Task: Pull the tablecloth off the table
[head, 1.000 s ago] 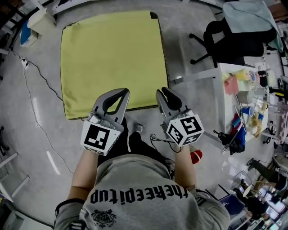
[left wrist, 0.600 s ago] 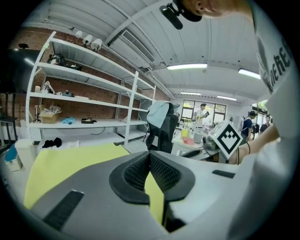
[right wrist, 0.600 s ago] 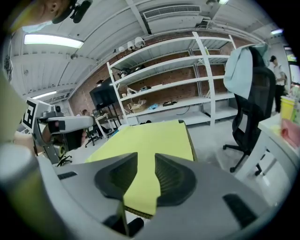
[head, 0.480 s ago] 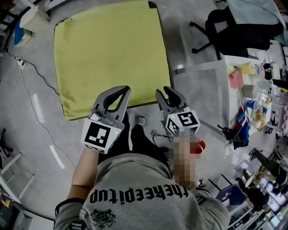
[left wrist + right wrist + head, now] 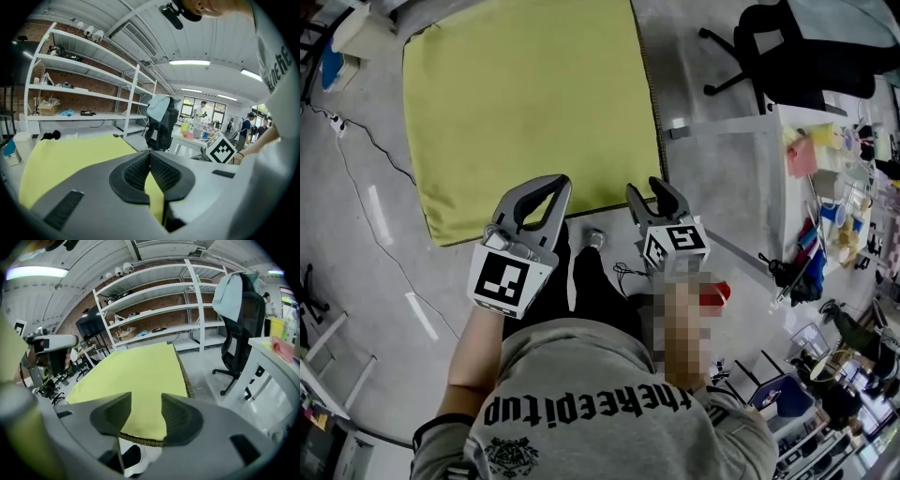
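A yellow tablecloth (image 5: 525, 103) covers a low square table, with a woven table rim (image 5: 140, 440) showing under its near edge. My left gripper (image 5: 559, 182) hovers over the cloth's near edge, its jaws shut with nothing clamped; in the left gripper view the tablecloth (image 5: 70, 154) shows past the left gripper (image 5: 150, 153). My right gripper (image 5: 647, 187) is just short of the near right corner. Its jaws are opening and nothing lies between them. In the right gripper view the tablecloth (image 5: 136, 376) shows through the gap of the right gripper (image 5: 146, 401).
A black office chair (image 5: 806, 56) and a cluttered white desk (image 5: 825, 150) stand to the right. A cable (image 5: 366, 150) runs over the grey floor at left. The person's shoe (image 5: 593, 240) is by the near edge. White shelving (image 5: 154, 310) lines the far wall.
The right gripper's jaws have spread apart and it has turned a little. Both grippers sit slightly closer to the cloth's near edge. The left jaws stay shut.
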`<action>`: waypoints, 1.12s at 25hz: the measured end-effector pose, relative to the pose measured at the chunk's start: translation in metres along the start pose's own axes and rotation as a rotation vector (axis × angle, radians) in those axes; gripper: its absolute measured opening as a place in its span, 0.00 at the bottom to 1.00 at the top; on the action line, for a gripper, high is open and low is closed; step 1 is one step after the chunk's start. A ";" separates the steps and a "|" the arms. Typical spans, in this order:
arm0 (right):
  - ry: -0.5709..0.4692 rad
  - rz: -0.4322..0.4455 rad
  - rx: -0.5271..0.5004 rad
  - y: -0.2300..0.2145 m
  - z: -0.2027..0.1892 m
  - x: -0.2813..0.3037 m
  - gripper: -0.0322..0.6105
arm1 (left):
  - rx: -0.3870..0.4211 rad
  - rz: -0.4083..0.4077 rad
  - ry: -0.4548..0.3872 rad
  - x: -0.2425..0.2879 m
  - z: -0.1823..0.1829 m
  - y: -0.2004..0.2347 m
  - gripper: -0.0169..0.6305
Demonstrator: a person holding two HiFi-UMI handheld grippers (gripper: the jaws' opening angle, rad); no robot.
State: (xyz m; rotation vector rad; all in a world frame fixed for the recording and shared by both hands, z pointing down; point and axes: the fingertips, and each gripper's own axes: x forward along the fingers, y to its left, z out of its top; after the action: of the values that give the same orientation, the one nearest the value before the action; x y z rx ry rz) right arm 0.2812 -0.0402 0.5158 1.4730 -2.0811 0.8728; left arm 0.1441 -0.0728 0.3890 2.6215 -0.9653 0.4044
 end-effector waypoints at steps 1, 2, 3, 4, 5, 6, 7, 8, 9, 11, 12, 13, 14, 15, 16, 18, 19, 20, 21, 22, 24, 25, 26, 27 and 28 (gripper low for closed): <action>0.011 -0.010 0.002 -0.003 -0.005 0.002 0.35 | -0.005 0.000 0.004 0.000 -0.001 0.000 0.05; 0.021 -0.020 0.004 -0.007 -0.009 0.003 0.35 | -0.009 0.000 0.008 0.001 -0.002 0.001 0.05; 0.029 -0.032 0.008 -0.011 -0.013 0.004 0.35 | -0.010 0.001 0.011 0.001 -0.003 0.001 0.05; 0.036 -0.046 0.015 -0.015 -0.017 0.005 0.35 | -0.010 0.001 0.013 0.002 -0.004 0.002 0.05; 0.043 -0.060 0.023 -0.019 -0.021 0.006 0.36 | -0.008 0.002 0.015 0.002 -0.005 0.003 0.05; 0.053 -0.072 0.031 -0.024 -0.025 0.007 0.36 | -0.008 0.002 0.018 0.003 -0.006 0.003 0.05; 0.064 -0.081 0.037 -0.028 -0.029 0.009 0.37 | -0.010 0.002 0.022 0.003 -0.007 0.003 0.05; 0.077 -0.088 0.041 -0.031 -0.033 0.010 0.38 | -0.013 0.001 0.025 0.004 -0.008 0.003 0.05; 0.090 -0.092 0.045 -0.034 -0.037 0.012 0.39 | -0.016 0.001 0.028 0.004 -0.009 0.003 0.05; 0.114 -0.102 0.055 -0.038 -0.044 0.015 0.40 | -0.020 0.000 0.035 0.005 -0.010 0.004 0.05; 0.122 -0.111 0.060 -0.041 -0.047 0.016 0.40 | -0.015 0.000 0.037 0.006 -0.011 0.005 0.05; 0.130 -0.125 0.063 -0.043 -0.050 0.018 0.40 | -0.009 0.001 0.038 0.006 -0.013 0.005 0.05; 0.139 -0.140 0.065 -0.046 -0.052 0.019 0.41 | -0.004 0.002 0.040 0.006 -0.014 0.006 0.05; 0.149 -0.153 0.066 -0.049 -0.055 0.020 0.41 | -0.004 0.002 0.043 0.007 -0.015 0.006 0.05; 0.160 -0.164 0.067 -0.052 -0.058 0.022 0.41 | -0.007 0.001 0.046 0.007 -0.016 0.006 0.05; 0.189 -0.174 0.072 -0.055 -0.065 0.026 0.41 | -0.011 0.002 0.052 0.008 -0.017 0.008 0.05; 0.204 -0.176 0.077 -0.055 -0.070 0.028 0.41 | -0.010 0.003 0.055 0.008 -0.018 0.009 0.05; 0.219 -0.178 0.084 -0.056 -0.074 0.031 0.42 | -0.009 0.004 0.058 0.008 -0.019 0.009 0.05; 0.231 -0.182 0.089 -0.057 -0.079 0.033 0.42 | -0.007 0.005 0.061 0.008 -0.020 0.010 0.05; 0.239 -0.192 0.088 -0.058 -0.082 0.034 0.42 | -0.005 0.006 0.064 0.008 -0.021 0.011 0.05; 0.242 -0.219 0.074 -0.060 -0.084 0.035 0.42 | -0.006 0.010 0.066 0.007 -0.022 0.013 0.05; 0.241 -0.229 0.068 -0.060 -0.084 0.035 0.42 | -0.009 0.013 0.065 0.007 -0.022 0.014 0.05; 0.242 -0.237 0.065 -0.061 -0.084 0.036 0.42 | -0.014 0.015 0.065 0.007 -0.022 0.016 0.05; 0.245 -0.244 0.061 -0.061 -0.084 0.036 0.42 | -0.018 0.017 0.066 0.007 -0.022 0.016 0.05; 0.248 -0.250 0.053 -0.061 -0.084 0.036 0.42 | -0.020 0.018 0.066 0.007 -0.022 0.016 0.05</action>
State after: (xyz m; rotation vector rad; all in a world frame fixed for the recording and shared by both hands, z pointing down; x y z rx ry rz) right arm 0.3263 -0.0182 0.6134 1.5261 -1.6666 0.9622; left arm 0.1351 -0.0801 0.4142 2.5666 -0.9673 0.4794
